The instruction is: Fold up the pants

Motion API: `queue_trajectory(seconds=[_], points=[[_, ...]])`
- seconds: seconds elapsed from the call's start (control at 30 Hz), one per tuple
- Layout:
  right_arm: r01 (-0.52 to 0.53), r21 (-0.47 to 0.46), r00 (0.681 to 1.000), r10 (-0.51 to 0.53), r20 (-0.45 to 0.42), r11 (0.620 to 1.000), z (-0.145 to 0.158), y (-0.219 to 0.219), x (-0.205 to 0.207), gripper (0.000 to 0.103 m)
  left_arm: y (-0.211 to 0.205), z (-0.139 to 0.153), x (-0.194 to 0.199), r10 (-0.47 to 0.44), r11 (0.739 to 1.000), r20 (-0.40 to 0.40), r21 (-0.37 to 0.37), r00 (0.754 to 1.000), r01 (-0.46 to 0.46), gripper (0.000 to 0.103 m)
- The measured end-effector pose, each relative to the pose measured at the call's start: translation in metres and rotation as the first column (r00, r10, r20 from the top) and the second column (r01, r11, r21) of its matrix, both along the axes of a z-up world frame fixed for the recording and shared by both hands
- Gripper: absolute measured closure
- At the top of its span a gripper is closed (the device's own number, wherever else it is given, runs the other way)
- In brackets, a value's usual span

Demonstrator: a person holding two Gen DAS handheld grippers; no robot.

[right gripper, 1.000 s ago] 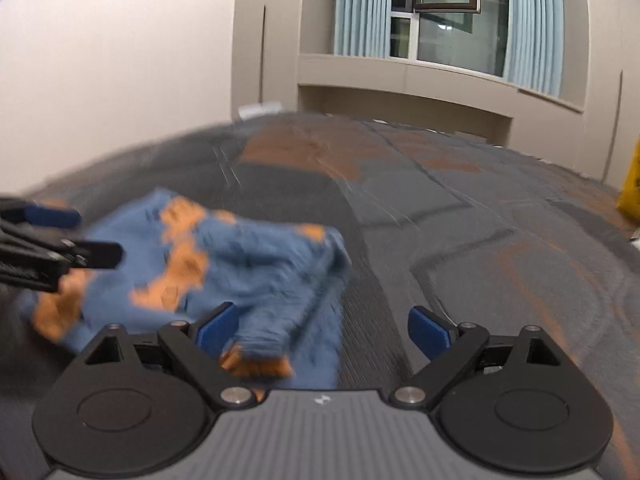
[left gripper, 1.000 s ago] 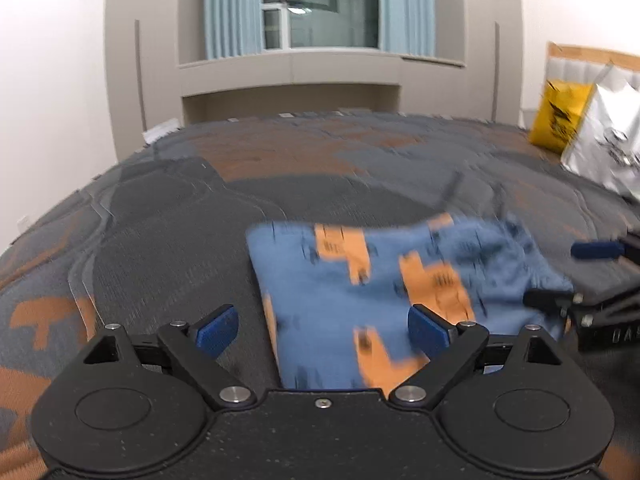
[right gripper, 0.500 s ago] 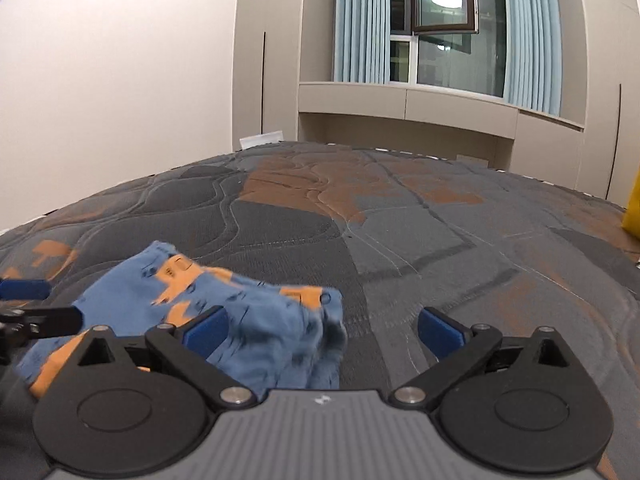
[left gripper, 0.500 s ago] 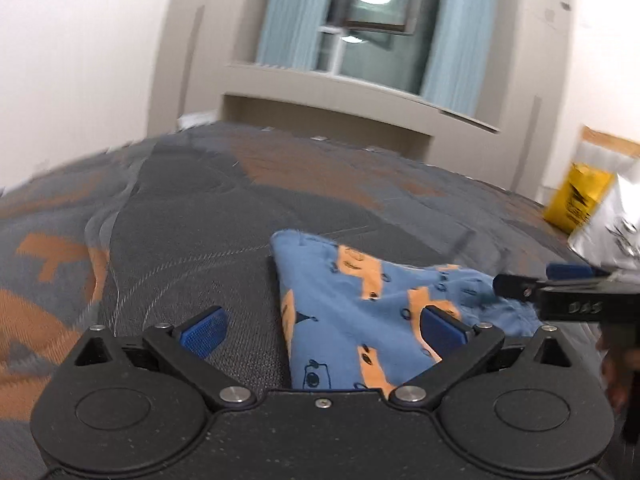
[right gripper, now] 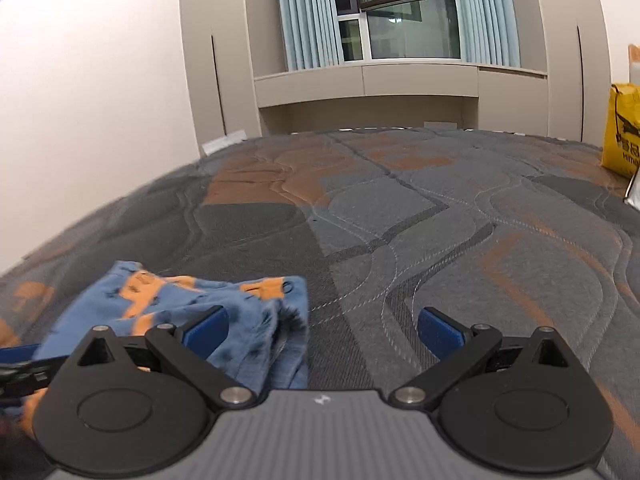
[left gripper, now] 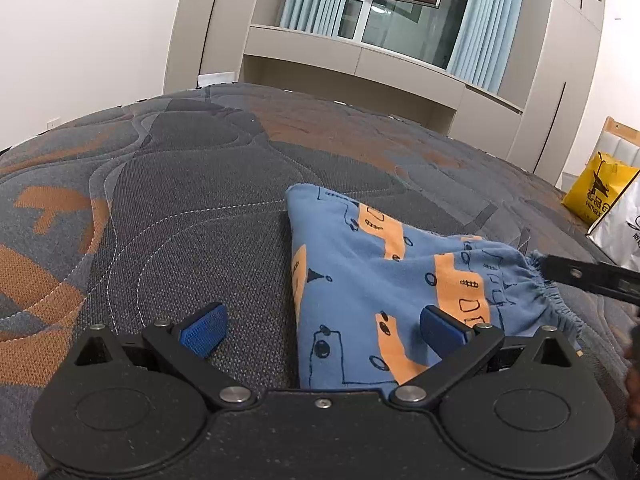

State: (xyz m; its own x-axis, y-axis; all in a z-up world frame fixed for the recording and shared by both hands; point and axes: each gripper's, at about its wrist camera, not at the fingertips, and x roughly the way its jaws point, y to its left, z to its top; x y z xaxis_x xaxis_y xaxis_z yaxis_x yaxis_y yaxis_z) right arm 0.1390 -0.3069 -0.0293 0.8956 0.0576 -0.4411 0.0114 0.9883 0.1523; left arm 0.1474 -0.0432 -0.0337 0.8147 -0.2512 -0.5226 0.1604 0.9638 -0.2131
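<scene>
Small blue pants [left gripper: 380,280] with orange patches lie folded on the grey and orange mattress [left gripper: 180,200]; their gathered waistband is at the right end. My left gripper [left gripper: 322,330] is open just above the pants' near left corner, nothing pinched between its blue pads. In the right wrist view the same pants [right gripper: 192,312] lie at lower left, partly behind the left finger. My right gripper [right gripper: 322,330] stands open over bare mattress beside the pants' right edge. One of its black fingers [left gripper: 588,276] shows at the right of the left wrist view, beside the waistband.
A yellow bag [left gripper: 596,192] and a white plastic bag [left gripper: 624,224] stand at the mattress's far right. Beige cabinets and a curtained window [right gripper: 400,20] close the far end. Beyond the pants the mattress [right gripper: 440,240] stretches away flat.
Both grippers have rolled and their jaws have spread a little wider. The pants have gone from bunched and moving to lying still and flat. The right gripper has drawn away to the pants' right.
</scene>
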Motion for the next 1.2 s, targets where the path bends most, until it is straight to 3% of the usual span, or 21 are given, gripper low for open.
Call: queue_trajectory(seconds=[0.2, 0.33, 0.4, 1.2], points=[[0.021, -0.016, 0.999, -0.022, -0.045, 1.000, -0.011, 0.000, -0.033, 0.000, -0.003, -0.001, 0.000, 0.004, 1.000, -0.002, 0.020, 1.000, -0.004, 0.001], [0.033, 0.113, 0.998, -0.027, -0.051, 0.993, -0.024, -0.015, -0.042, 0.000, -0.002, -0.002, -0.001, 0.006, 1.000, -0.005, 0.017, 1.000, -0.006, 0.001], [0.044, 0.133, 0.998, -0.038, -0.044, 0.990, -0.026, -0.018, -0.046, 0.000, -0.002, -0.002, -0.001, 0.006, 1.000, -0.007, 0.015, 1.000, -0.005, 0.001], [0.058, 0.153, 0.998, -0.051, -0.047, 0.987, -0.029, -0.016, -0.050, 0.000, -0.006, -0.002, 0.002, 0.001, 0.999, -0.020, 0.039, 1.000, 0.000, 0.001]])
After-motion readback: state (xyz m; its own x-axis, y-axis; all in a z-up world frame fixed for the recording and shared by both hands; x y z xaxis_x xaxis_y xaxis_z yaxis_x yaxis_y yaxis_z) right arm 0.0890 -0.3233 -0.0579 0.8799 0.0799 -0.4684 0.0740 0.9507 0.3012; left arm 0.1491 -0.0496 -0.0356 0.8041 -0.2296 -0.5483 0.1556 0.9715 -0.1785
